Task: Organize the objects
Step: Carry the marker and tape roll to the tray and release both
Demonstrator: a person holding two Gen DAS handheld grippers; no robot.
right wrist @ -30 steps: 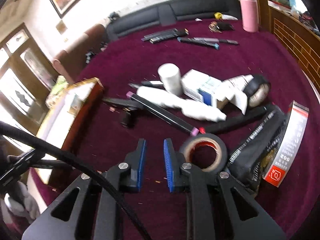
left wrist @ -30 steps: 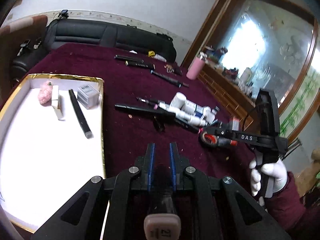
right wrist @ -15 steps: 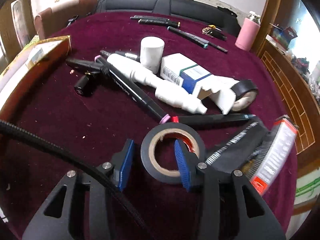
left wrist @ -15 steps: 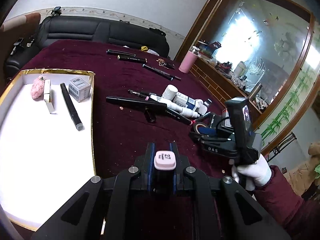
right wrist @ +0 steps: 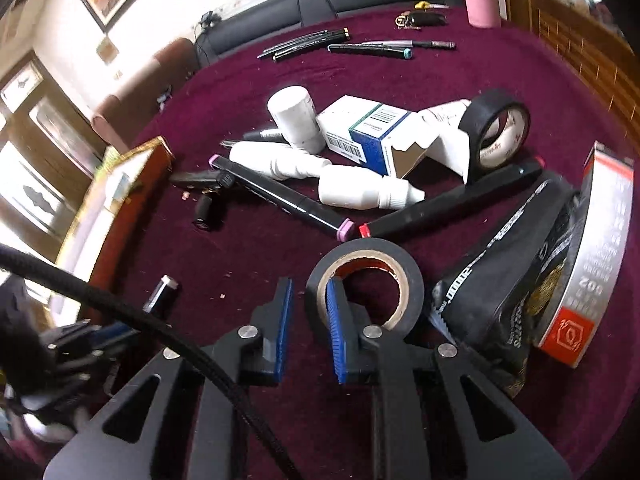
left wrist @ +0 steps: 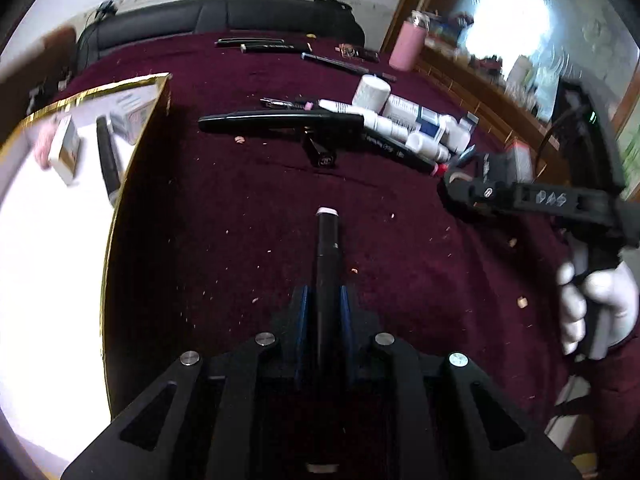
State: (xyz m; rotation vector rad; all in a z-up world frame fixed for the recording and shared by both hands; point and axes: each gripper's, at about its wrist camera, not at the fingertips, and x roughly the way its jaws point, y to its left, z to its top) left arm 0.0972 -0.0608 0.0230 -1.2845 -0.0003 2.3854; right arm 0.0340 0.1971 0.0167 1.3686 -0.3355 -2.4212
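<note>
My left gripper [left wrist: 323, 294] is shut on a black marker [left wrist: 327, 248] with a pale pink cap that points forward, low over the maroon cloth, just right of the gold-edged white tray [left wrist: 124, 168]. My right gripper [right wrist: 308, 292] is open. Its right finger sits inside a black tape roll [right wrist: 366, 276] lying flat and its left finger is outside the rim. The right gripper also shows in the left wrist view [left wrist: 456, 188], and the marker tip in the right wrist view [right wrist: 164, 288].
A pile lies ahead: white bottles [right wrist: 360, 192], a blue and white box [right wrist: 360, 132], a second tape roll [right wrist: 496, 128], black markers [right wrist: 280, 196], a black packet [right wrist: 504, 264], a red and silver box [right wrist: 588, 264]. The tray holds a marker [left wrist: 108, 152] and small boxes.
The marker in my left gripper has tipped from pointing at the camera to pointing forward. My right gripper moved onto the flat tape roll and its right finger went inside the ring.
</note>
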